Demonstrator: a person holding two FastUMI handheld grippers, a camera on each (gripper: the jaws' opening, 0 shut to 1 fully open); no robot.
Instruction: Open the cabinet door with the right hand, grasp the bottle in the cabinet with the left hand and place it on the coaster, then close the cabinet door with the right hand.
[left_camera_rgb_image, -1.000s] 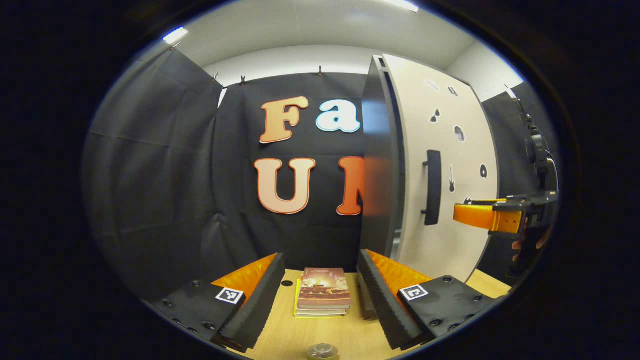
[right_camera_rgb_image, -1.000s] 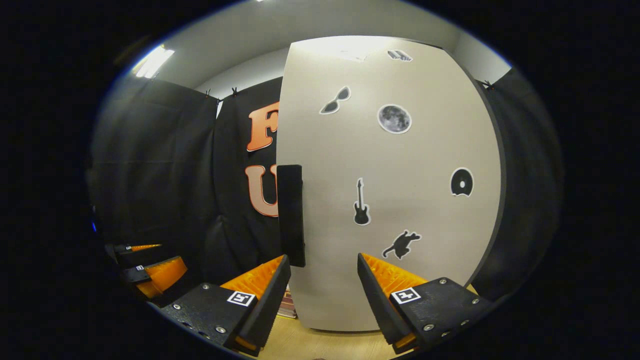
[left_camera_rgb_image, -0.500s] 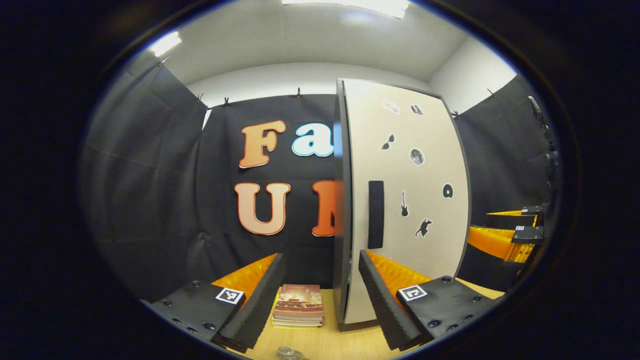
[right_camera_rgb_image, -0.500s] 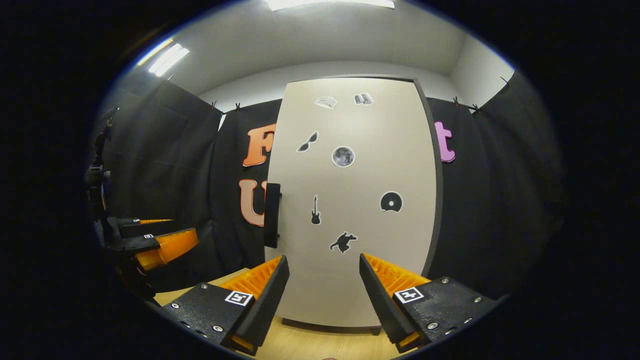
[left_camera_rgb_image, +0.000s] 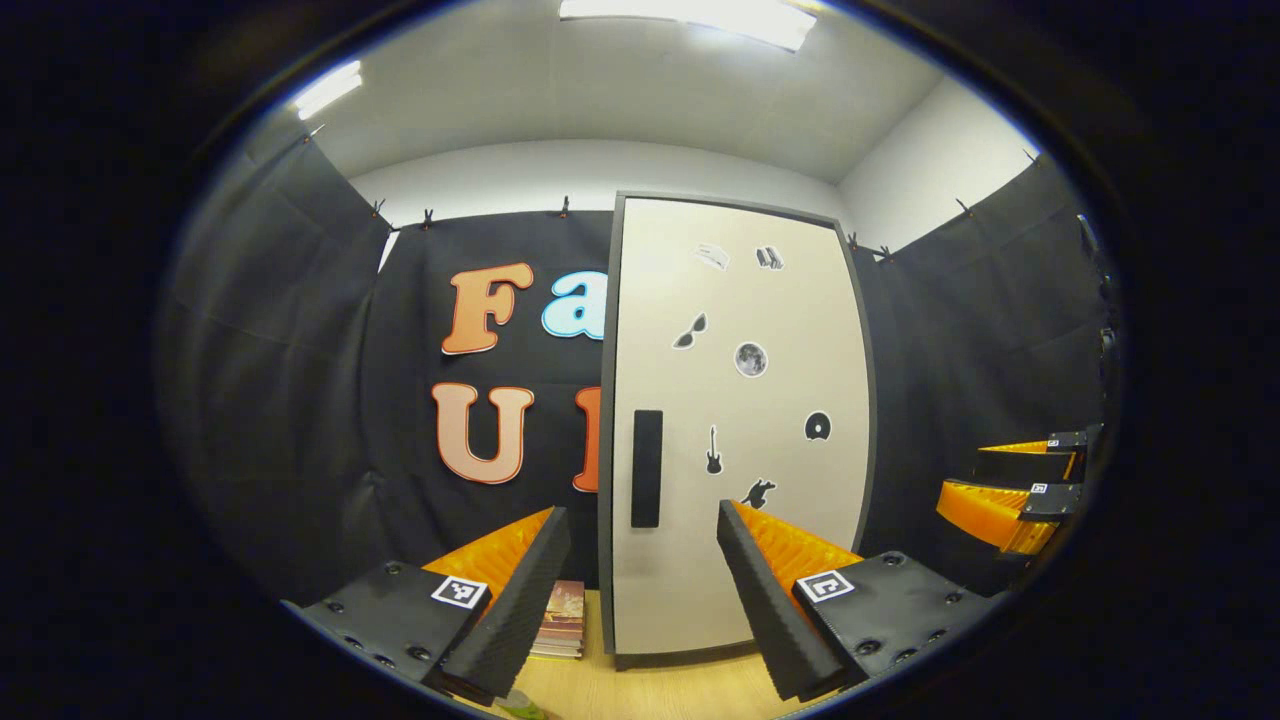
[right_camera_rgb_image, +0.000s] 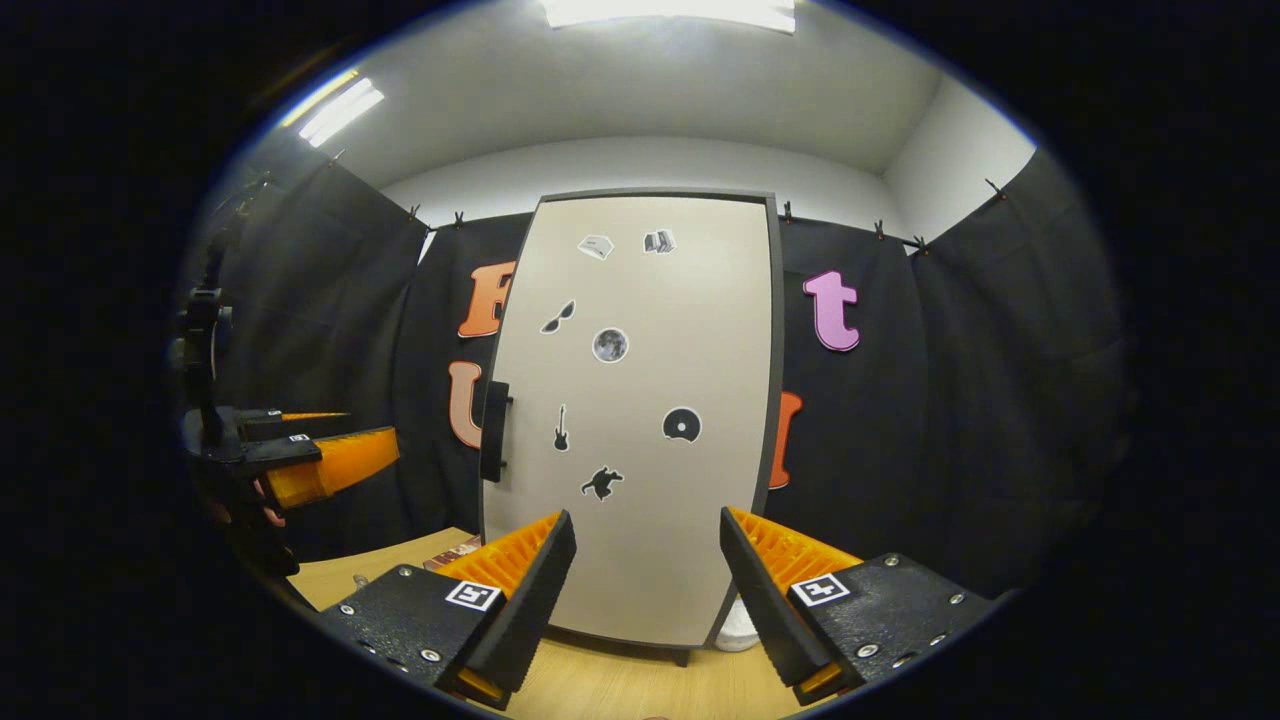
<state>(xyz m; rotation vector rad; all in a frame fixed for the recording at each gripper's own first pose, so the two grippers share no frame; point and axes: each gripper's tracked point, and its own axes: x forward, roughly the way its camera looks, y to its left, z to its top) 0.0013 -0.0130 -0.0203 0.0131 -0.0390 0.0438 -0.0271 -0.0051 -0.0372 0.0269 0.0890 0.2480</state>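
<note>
The cabinet door (right_camera_rgb_image: 640, 420) looks shut, and with the left gripper (left_camera_rgb_image: 640, 590) and right gripper (right_camera_rgb_image: 645, 590) both wide and empty, the task seems finished.

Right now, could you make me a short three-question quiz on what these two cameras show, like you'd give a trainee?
1. True or false: the cabinet door is shut.
2. On which edge of the door, as the right gripper view shows it, does the dark handle sit: (a) left, (b) right, (c) top?
3. Fill in: beside the cabinet's base in the left gripper view, a stack of ____ lies on the wooden table.

Key: 1 true. 2 (a). 3 books. Both the left gripper and the right gripper are open and hold nothing.
</note>
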